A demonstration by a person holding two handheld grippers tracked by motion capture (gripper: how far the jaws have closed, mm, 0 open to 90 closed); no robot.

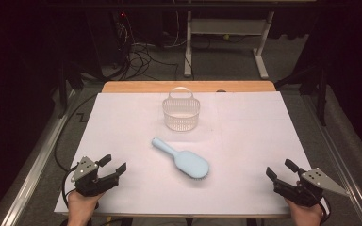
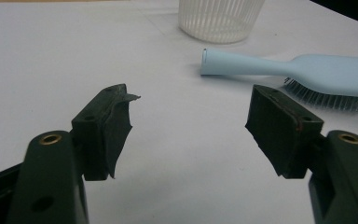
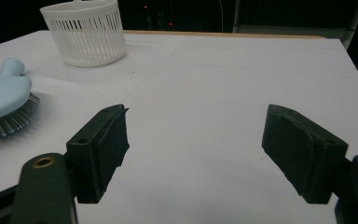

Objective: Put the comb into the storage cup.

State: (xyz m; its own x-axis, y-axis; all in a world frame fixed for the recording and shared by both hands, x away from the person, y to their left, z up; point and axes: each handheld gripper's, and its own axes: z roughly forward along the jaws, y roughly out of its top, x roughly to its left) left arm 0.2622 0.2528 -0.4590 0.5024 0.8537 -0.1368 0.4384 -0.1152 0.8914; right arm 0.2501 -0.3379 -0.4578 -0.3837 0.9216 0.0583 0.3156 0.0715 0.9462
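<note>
A light blue hairbrush [image 1: 183, 159] lies bristles down in the middle of the white table cover, its handle pointing up and left. Behind it stands a white slatted basket [image 1: 182, 111] with a handle. My left gripper [image 1: 113, 165] rests near the front left corner, open and empty. My right gripper [image 1: 281, 169] rests near the front right corner, also open and empty. In the left gripper view the hairbrush [image 2: 303, 70] lies ahead to the right, the basket [image 2: 220, 19] beyond it. In the right gripper view the hairbrush [image 3: 4, 100] is at the far left and the basket [image 3: 85, 33] behind it.
The white cover [image 1: 122, 117] spreads over a wooden table whose bare edge [image 1: 136, 86] shows at the back. Cables and desk legs [image 1: 187, 47] stand on the dark floor beyond. A metal rail [image 1: 33, 169] runs along the left side.
</note>
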